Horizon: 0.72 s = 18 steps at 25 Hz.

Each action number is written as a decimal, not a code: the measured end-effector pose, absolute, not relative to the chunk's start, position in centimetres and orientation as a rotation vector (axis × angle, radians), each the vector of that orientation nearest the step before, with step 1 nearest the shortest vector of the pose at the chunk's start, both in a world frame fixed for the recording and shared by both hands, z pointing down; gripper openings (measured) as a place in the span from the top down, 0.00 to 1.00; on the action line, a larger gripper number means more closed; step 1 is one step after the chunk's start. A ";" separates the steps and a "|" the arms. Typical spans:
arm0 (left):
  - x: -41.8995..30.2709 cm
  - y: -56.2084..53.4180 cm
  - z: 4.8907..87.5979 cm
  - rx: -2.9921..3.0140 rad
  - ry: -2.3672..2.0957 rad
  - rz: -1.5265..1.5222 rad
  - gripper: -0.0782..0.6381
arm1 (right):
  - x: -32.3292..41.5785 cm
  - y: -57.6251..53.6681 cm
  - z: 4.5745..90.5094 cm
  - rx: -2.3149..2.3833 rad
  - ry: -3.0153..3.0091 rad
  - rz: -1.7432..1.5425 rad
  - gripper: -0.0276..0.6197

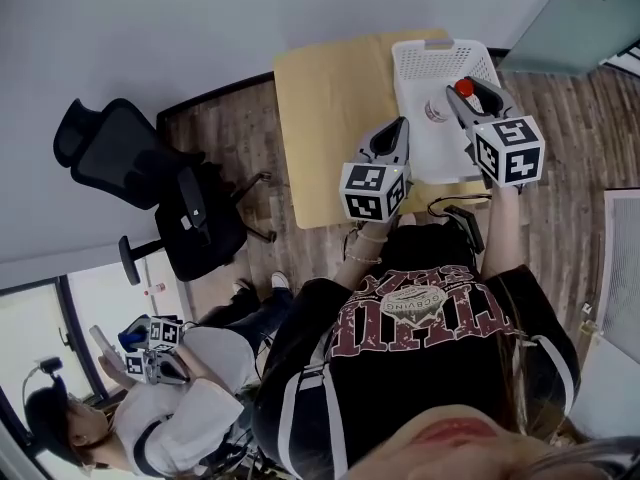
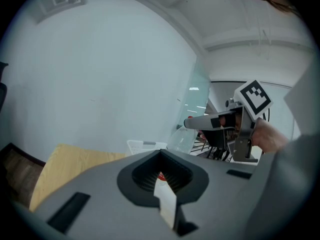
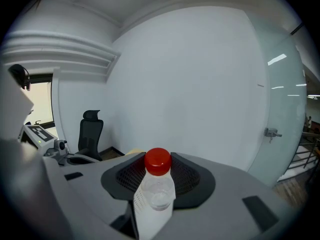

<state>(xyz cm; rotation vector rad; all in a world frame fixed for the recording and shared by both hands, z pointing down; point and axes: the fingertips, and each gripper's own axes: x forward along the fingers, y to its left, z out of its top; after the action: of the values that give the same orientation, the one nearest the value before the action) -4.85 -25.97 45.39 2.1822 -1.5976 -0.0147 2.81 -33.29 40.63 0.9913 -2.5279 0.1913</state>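
**Markings.** The right gripper (image 3: 159, 178) has its jaws clamped on a clear plastic bottle (image 3: 156, 196). The bottle stands crosswise between the pads, with its red cap (image 3: 158, 161) above the jaws. A white label (image 3: 150, 216) wraps the body where the jaws grip it, and no print on it can be read. Each gripper carries a marker cube (image 1: 509, 150) with black-and-white squares. The holder's black shirt (image 1: 420, 318) bears large lettering that shows upside down in the head view and cannot be read with certainty.

**Left gripper.** The left gripper (image 1: 400, 128) has its jaws drawn together, leaving only a thin slit. A narrow white strip (image 2: 165, 199) with a red speck at its far end shows in that slit. What the strip is cannot be told. This gripper sits beside the right gripper and lower in the head view, apart from the bottle.

**Edges and room.** The bottle hangs over the white slotted basket (image 1: 445, 45), whose walls lie below and around the right jaws. The basket rests on the right part of a light wooden table (image 1: 325, 108). Bare tabletop lies ahead of the left jaws and out to their left. The table's near edge runs just under the left gripper.

**Surroundings.** A plain wall (image 3: 200, 84) faces both pairs of jaws. A glass door (image 1: 570, 18) stands off to the right of the right jaws. A black office chair (image 1: 150, 183) stands well to the left of the left jaws, clear of the table. A second person (image 1: 170, 408) sits behind the holder, well apart from the work.
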 end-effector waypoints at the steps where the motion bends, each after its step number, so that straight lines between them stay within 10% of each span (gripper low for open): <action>1: -5.0 -25.9 45.4 2.178 -1.598 -0.019 0.82 | 2.6 -33.1 40.3 0.986 -2.534 0.182 0.71; 18: -6.9 -24.4 45.0 2.144 -1.632 -0.057 0.82 | -0.3 -30.1 33.2 0.912 -2.667 0.010 0.71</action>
<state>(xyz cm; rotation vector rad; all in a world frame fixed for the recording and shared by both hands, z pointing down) -6.85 -24.38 45.00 2.1436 -1.6323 -0.0565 -0.26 -30.09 33.20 0.9119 -2.6670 0.0101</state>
